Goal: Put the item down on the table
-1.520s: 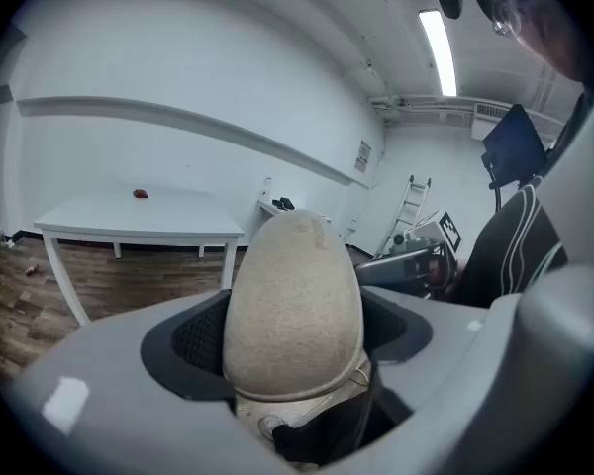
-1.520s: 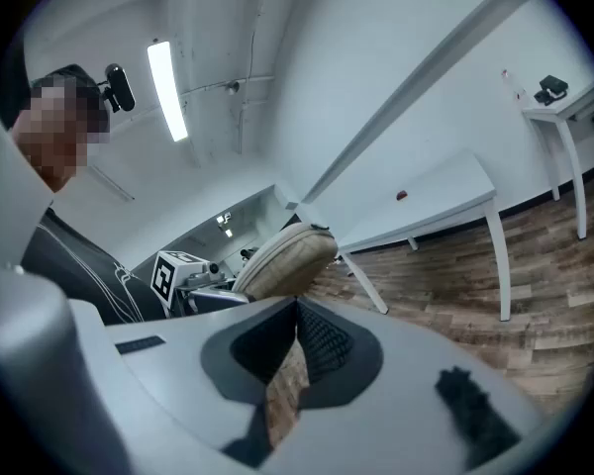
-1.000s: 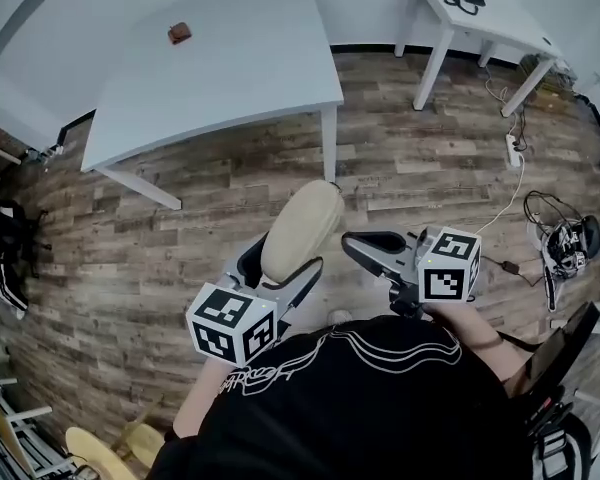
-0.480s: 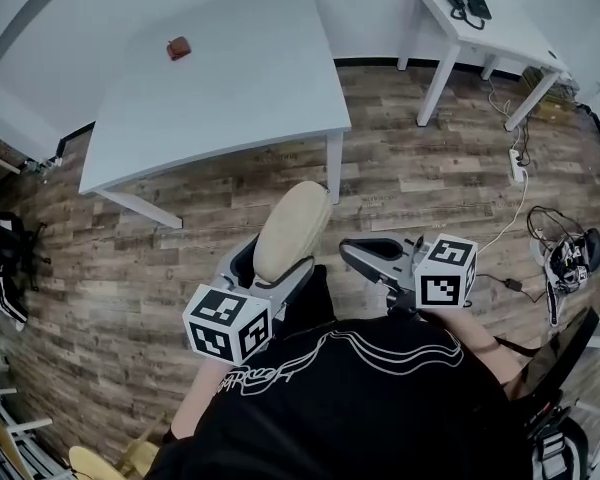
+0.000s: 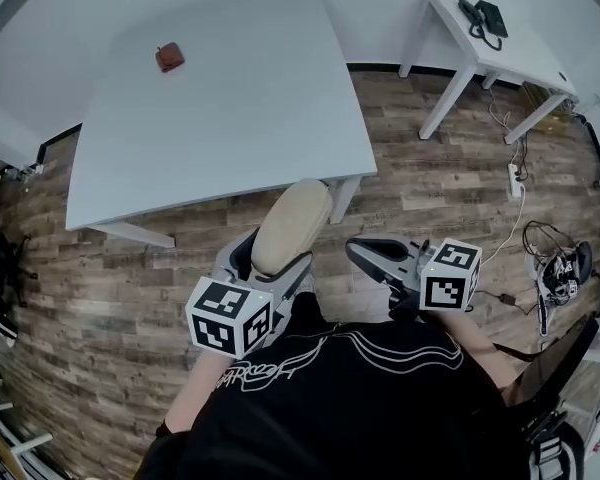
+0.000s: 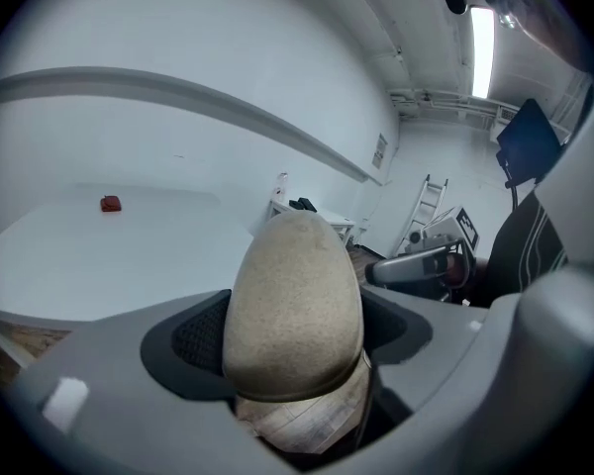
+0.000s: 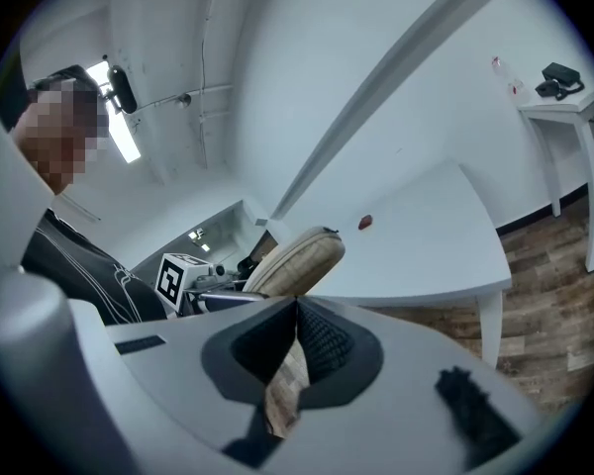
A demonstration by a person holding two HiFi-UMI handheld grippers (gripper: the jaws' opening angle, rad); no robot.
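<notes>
A beige oval pouch (image 5: pixel 290 226) sticks up out of my left gripper (image 5: pixel 270 256), whose jaws are shut on it; it fills the middle of the left gripper view (image 6: pixel 292 305). It hangs over the wood floor just short of the near edge of the large white table (image 5: pixel 220 98). My right gripper (image 5: pixel 372 253) is shut with nothing in it, jaws meeting tip to tip (image 7: pixel 295 310). From the right gripper view the pouch (image 7: pixel 295 258) shows ahead, left of the table (image 7: pixel 426 236).
A small red-brown object (image 5: pixel 168 57) lies on the far part of the white table. A second white table (image 5: pixel 500 43) at the back right carries a black phone (image 5: pixel 484 16). Cables and a power strip (image 5: pixel 514 151) lie on the floor at right.
The table has drawn nearer: I have moved forward, and the pouch in the left gripper is now close to the table's near edge. Both grippers keep their hold and pose.
</notes>
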